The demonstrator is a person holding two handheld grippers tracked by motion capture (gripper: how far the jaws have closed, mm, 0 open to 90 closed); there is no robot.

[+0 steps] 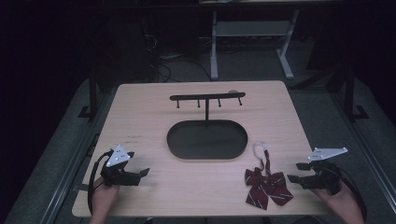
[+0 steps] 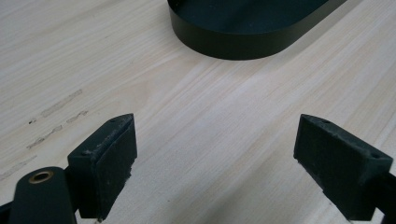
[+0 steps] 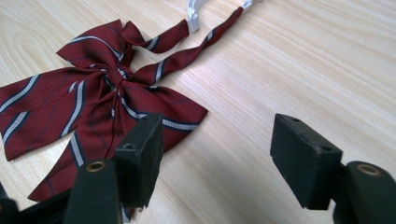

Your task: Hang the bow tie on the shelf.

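dark red bow tie [image 1: 267, 184] with pale stripes lies flat on the wooden worktop [image 1: 140, 121] near its front right corner, its strap running toward the black oval tray [image 1: 207, 139]; right hand-held gripper [image 1: 299, 171] sits just beside the bow tie, jaws spread and empty; left hand-held gripper [image 1: 142, 172] rests near the front left corner, well apart, jaws also spread with nothing between them; a black hook rack [image 1: 207, 98] stands in the tray.

Pale wood-grain table [image 1: 149, 107], smooth, matt, faintly scuffed. Woven cloth bow tie [image 3: 93, 100], dark red with striped bands, white plastic clasp [image 3: 193, 13]. Matt black tray [image 2: 233, 42]. Black jaw pads [image 3: 140, 158], matt, slightly rough.
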